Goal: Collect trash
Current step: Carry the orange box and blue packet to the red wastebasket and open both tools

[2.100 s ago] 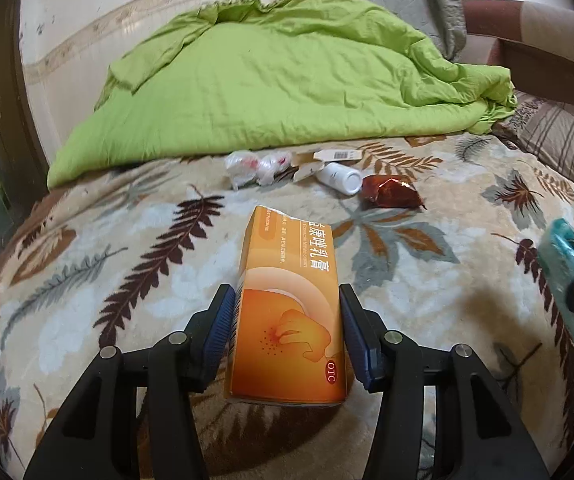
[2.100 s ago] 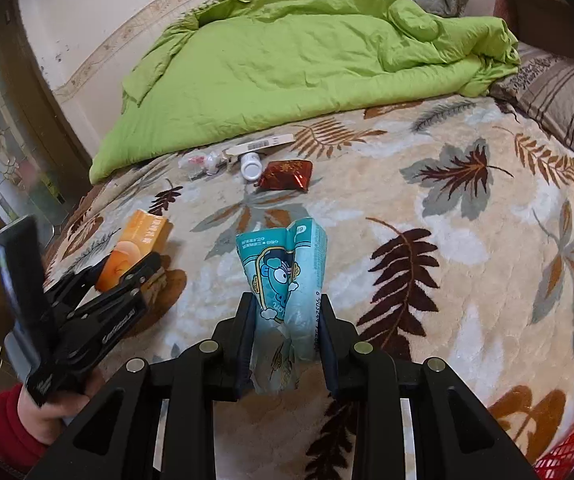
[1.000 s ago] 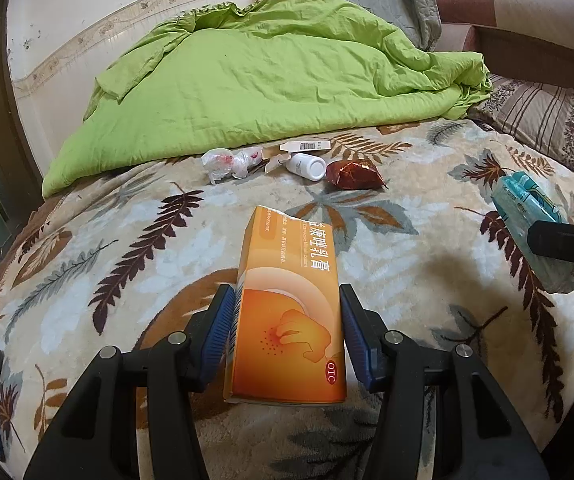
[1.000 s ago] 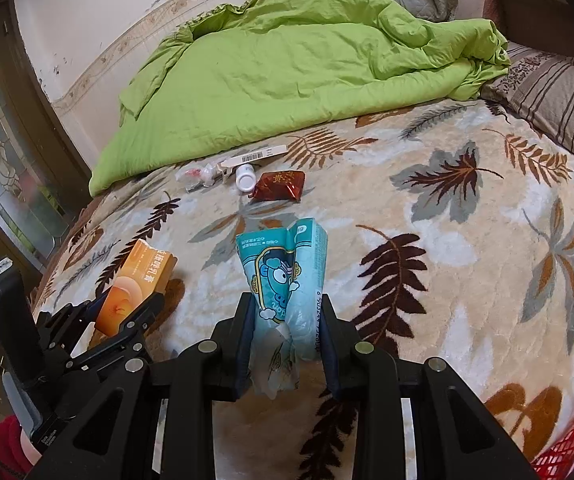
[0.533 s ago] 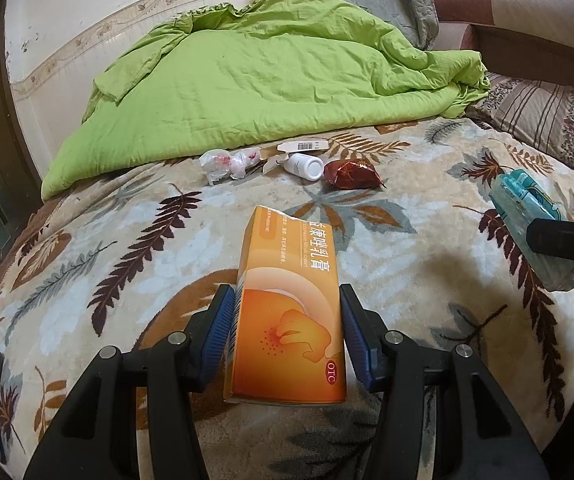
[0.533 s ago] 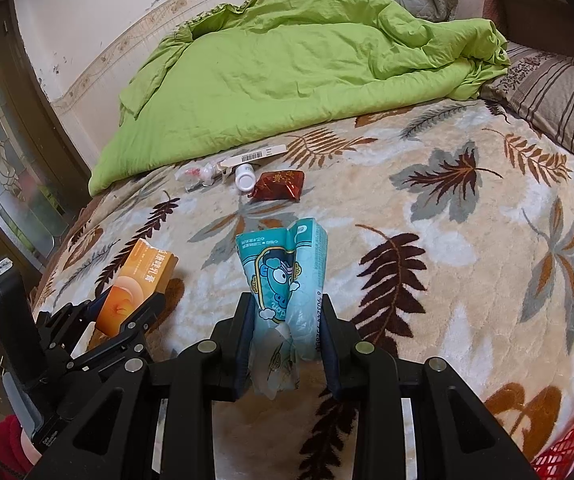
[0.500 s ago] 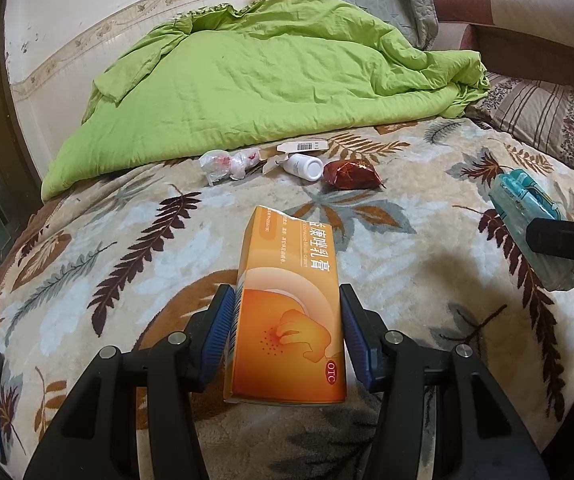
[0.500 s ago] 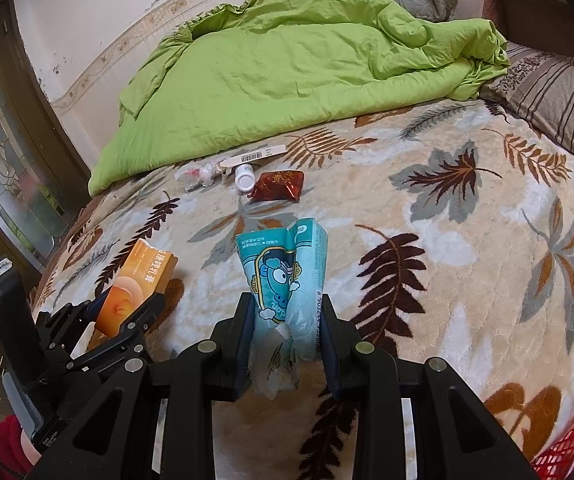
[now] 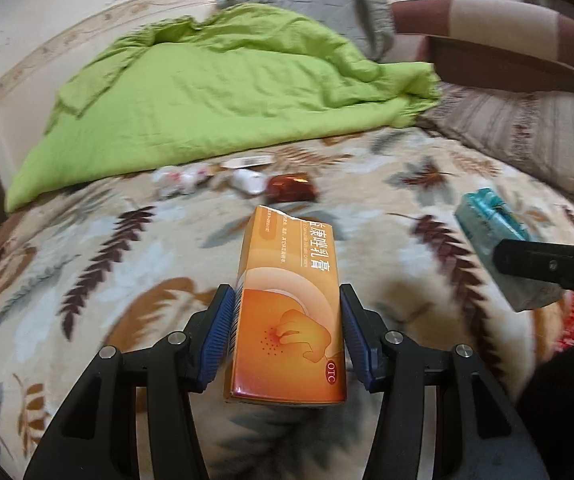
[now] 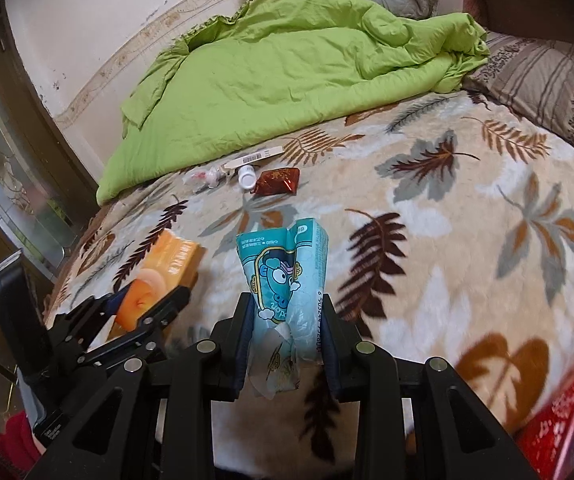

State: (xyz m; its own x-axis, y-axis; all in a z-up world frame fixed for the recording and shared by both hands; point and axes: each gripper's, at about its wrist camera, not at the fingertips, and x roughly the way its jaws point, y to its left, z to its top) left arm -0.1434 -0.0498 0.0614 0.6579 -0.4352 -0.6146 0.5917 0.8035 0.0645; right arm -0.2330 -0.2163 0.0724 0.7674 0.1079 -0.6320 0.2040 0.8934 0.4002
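A: Status on my left gripper (image 9: pixel 287 330)?

B: Clamped on the orange box (image 9: pixel 289 312). Blue pads (image 9: pixel 219 334) press both long sides; the box points straight out ahead of the fingers, torn flap at the far end.

A: Right gripper (image 10: pixel 286 340)?

B: Pinched tight on the teal tissue pack (image 10: pixel 285 276). Pack is crumpled, clear film hanging out below the fingers. From the left camera I see it off to the right, the pack sticking out past a black finger.

A: What's left on the bed?

B: Small cluster well ahead of both claws, on the leaf-print blanket (image 10: pixel 467 208), just short of the green duvet (image 10: pixel 287 68): red foil wrapper (image 10: pixel 277 181), white bottle (image 10: pixel 246 178) touching its left side, a white strip with barcode (image 10: pixel 255 157) just behind them, crumpled clear wrappers (image 10: pixel 207 176) further left. Blurred in the left view, sharper in the right.

A: Bin?

B: Red mesh basket (image 10: pixel 567 412) low and right of the right claw, only an edge in frame. A red sleeve (image 10: pixel 11 440) shows at lower left behind the left gripper.

A: Anything else?

B: Striped pillow (image 10: pixel 547 76) far right, beyond the blanket.
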